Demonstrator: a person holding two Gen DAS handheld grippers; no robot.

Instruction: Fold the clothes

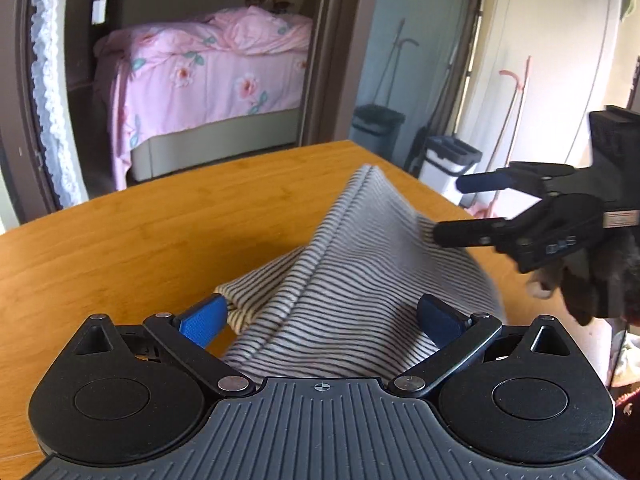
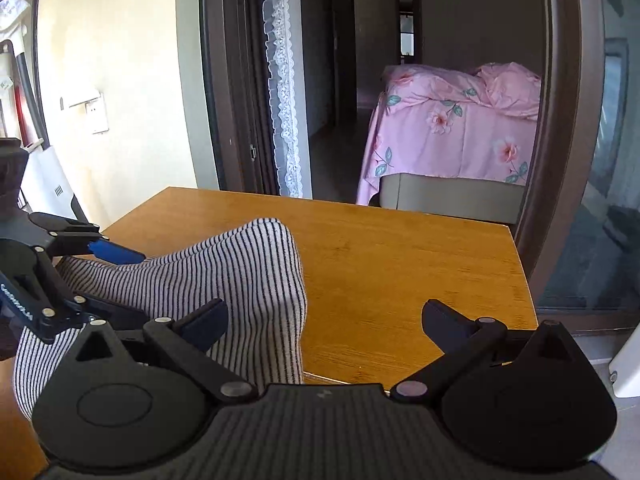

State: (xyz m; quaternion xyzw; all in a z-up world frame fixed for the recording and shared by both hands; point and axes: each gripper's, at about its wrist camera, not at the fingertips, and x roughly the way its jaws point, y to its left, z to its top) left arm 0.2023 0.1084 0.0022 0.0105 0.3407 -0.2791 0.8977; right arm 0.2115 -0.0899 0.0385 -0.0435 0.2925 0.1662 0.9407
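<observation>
While the striped garment [image 1: 344, 280] lies bunched on the wooden table [image 1: 140, 232], left gripper [image 1: 320, 320] has jaws spread wide around the cloth, nothing clamped; right gripper [image 2: 326, 320] also wide apart, holding nothing, just beside the fabric's right edge; pink bed [image 2: 460, 128] behind

No legible text anywhere.

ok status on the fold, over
Left tongs open around striped garment. Right tongs open, garment beside their left finger. Garment bunched on wooden table, nothing in the way.
</observation>
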